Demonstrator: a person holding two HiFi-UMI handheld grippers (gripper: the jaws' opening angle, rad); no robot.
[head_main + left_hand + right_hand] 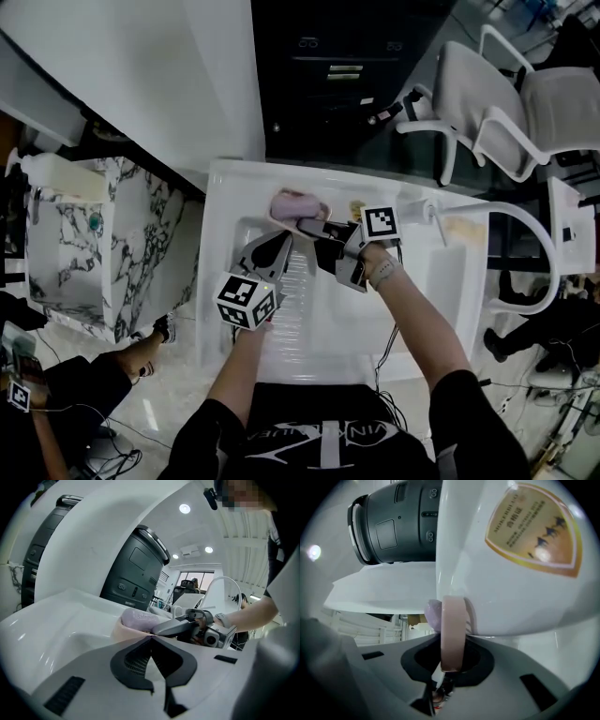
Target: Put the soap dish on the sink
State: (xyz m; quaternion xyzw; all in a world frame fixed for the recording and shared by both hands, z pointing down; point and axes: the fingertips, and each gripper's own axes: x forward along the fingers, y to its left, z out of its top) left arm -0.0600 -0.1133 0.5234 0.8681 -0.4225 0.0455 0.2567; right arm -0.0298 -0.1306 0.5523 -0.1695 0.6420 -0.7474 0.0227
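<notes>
Pinching the soap dish [452,630] rim, the right gripper [451,663] holds it at the sink [221,281] edge; left gripper [152,641] jaws sit together.

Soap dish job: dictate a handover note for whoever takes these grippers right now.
The right hand-held gripper is shut on the rim of the pink oval soap dish, which carries a lilac soap bar.
The left hand-held gripper is shut and empty, over the basin beside it.
The dish is at the back ledge of the white sink; I cannot tell whether it rests there.
Left to do: seat it and release.
</notes>
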